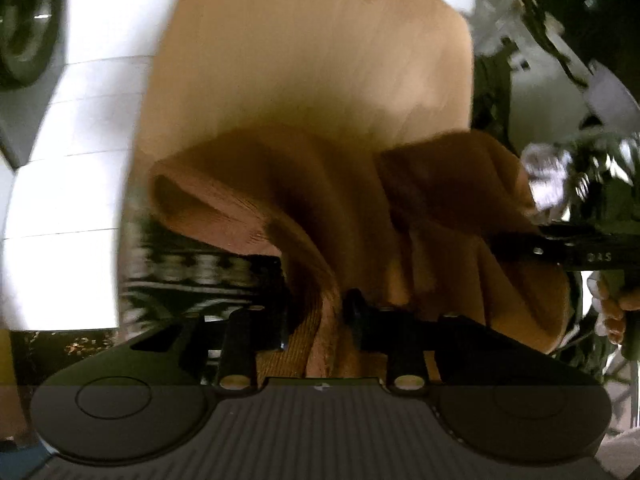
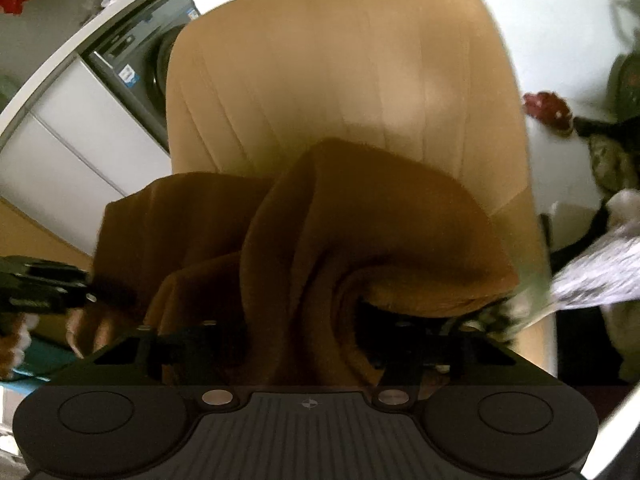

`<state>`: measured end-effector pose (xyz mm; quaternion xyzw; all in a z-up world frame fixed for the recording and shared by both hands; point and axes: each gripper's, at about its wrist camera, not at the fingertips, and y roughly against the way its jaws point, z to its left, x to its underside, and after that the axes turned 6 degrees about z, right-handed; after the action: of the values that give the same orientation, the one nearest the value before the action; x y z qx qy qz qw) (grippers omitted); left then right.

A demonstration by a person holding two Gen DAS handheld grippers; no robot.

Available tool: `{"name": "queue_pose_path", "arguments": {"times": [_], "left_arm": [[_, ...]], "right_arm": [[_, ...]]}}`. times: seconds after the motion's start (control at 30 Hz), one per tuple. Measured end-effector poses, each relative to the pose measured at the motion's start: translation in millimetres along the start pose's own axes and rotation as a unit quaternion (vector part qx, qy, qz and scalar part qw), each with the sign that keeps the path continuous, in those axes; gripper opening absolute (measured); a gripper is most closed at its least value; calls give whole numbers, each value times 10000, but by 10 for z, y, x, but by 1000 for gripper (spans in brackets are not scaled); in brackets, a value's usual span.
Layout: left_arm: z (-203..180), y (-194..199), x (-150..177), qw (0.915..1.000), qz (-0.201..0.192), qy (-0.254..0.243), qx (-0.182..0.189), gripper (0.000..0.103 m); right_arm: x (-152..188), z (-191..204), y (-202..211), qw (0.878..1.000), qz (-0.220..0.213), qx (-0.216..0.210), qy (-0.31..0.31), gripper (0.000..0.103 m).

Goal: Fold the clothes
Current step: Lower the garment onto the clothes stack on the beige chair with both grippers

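Note:
A tan-brown ribbed garment (image 1: 304, 80) hangs in front of both cameras, held up in the air. My left gripper (image 1: 316, 316) is shut on a bunched fold of it; the cloth runs between its black fingers. My right gripper (image 2: 304, 344) is shut on another fold of the same garment (image 2: 340, 92), which drapes over and partly hides its fingers. The right gripper also shows at the right of the left wrist view (image 1: 576, 248), pinching the cloth. The left gripper shows at the left of the right wrist view (image 2: 44, 288).
A washing machine (image 2: 140, 60) under a white counter (image 2: 60, 56) stands at the left. White tiled wall (image 1: 72, 120) is behind. A pile of patterned and dark clothes (image 2: 600, 264) lies at the right on a white surface.

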<state>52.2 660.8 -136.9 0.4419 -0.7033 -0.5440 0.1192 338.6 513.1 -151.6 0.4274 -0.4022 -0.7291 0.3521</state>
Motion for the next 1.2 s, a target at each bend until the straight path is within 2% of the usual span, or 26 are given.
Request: {"name": "queue_pose_path", "arguments": {"times": [0.07, 0.13, 0.23, 0.3, 0.4, 0.53, 0.7, 0.77, 0.9, 1.03, 1.1, 1.2], "left_arm": [[136, 124, 47, 9998, -122, 155, -32, 27], [265, 181, 115, 9995, -160, 287, -23, 27], [361, 131, 194, 9991, -128, 395, -41, 27], [371, 93, 215, 9992, -130, 363, -30, 27], [378, 70, 206, 9994, -157, 313, -6, 28], [407, 77, 261, 9996, -185, 209, 29, 28], [405, 70, 285, 9997, -221, 92, 10, 28], [389, 59, 279, 9998, -215, 56, -3, 28], [361, 39, 283, 9997, -196, -87, -93, 28], [336, 60, 289, 9996, -199, -87, -160, 28], [288, 83, 288, 9995, -224, -77, -199, 28], [266, 62, 290, 9994, -196, -85, -257, 28]], "right_arm": [[-29, -57, 125, 9995, -155, 260, 62, 49], [-69, -120, 146, 9993, -243, 266, -41, 50], [-125, -198, 14, 9988, -160, 82, -451, 61], [-120, -187, -90, 9984, -142, 154, -518, 68], [-68, -224, -52, 9972, -211, 173, -696, 71], [121, -414, 272, 9927, -516, -1, -1091, 72], [360, -657, 679, 9822, -1024, 18, -1572, 72], [447, -735, 718, 9795, -1036, -39, -1730, 67], [569, -653, 540, 9867, -761, 154, -1430, 64], [573, -463, 365, 9854, -955, 906, -1079, 64], [536, -371, 300, 9867, -1033, 1080, -641, 63], [489, -202, 185, 9872, -926, 1287, 150, 64]]}}
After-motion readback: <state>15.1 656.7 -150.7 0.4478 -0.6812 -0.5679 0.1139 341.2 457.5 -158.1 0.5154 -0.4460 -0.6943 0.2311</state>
